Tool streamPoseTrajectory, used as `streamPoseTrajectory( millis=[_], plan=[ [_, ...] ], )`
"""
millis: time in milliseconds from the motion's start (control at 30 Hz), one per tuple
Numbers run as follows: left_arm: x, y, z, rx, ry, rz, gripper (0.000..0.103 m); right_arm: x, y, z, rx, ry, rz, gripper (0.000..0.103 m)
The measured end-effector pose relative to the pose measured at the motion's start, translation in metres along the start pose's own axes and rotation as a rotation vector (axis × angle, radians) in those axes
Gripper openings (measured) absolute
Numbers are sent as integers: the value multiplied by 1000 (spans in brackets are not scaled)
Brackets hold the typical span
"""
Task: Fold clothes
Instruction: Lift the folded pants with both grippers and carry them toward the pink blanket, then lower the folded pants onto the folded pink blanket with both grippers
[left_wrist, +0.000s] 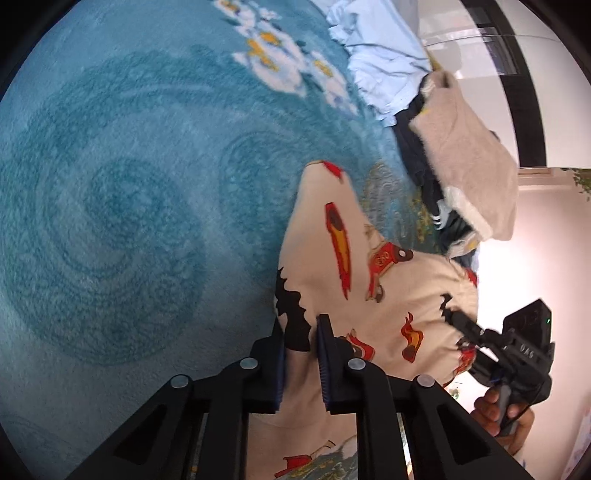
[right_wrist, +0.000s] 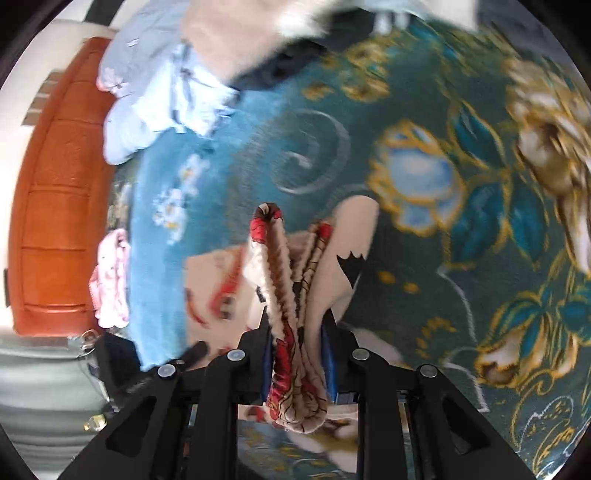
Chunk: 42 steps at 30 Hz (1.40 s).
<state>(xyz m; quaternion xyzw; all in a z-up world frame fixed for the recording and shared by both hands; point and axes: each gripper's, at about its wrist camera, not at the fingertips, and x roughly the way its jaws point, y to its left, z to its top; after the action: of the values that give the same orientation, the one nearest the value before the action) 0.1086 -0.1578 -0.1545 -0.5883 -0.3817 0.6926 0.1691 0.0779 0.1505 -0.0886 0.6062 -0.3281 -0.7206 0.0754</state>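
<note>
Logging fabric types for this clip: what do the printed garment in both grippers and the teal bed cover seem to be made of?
Printed garment: looks like soft cream cotton knit, matte, with a ribbed elastic edge bunched in the right gripper. Left gripper pinches it too. Teal bed cover: seemingly plush fleece, with a fuzzy nap and embossed swirls.

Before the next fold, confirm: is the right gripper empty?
No, the right gripper is clamped on a bunched edge of the printed garment.

Home bedroom, teal floral blanket; orange padded headboard, clothes heaps
</note>
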Motion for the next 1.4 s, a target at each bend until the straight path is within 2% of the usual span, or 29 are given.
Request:
streamPoseTrajectory(
  millis=[133, 300, 600, 733, 867, 1067, 1233, 1400],
  plan=[
    [-13, 0, 5, -9, -55, -61, 13, -8, 40, 15, -68, -13, 31, 23],
    [-39, 14, 17, -87, -157, -113, 13, 7, 101, 32, -187, 9, 24, 23],
    [-127, 71, 63, -212, -389, -144, 13, 41, 217, 61, -409, 57, 15, 23],
    [-185, 104, 92, -237, -504, -105, 13, 83, 292, 70, -537, 99, 47, 23],
    [-251, 127, 116, -230, -651, -55, 13, 131, 382, 74, -685, 142, 101, 23],
    [-348, 161, 149, -220, -868, 25, 13, 186, 519, 65, -933, 184, 187, 23],
    [-390, 209, 162, -289, -959, 69, 13, 224, 614, 43, -1132, 200, 231, 23],
    [-389, 252, 170, -383, -1004, 88, 13, 271, 680, 16, -1315, 223, 232, 23]
  ],
)
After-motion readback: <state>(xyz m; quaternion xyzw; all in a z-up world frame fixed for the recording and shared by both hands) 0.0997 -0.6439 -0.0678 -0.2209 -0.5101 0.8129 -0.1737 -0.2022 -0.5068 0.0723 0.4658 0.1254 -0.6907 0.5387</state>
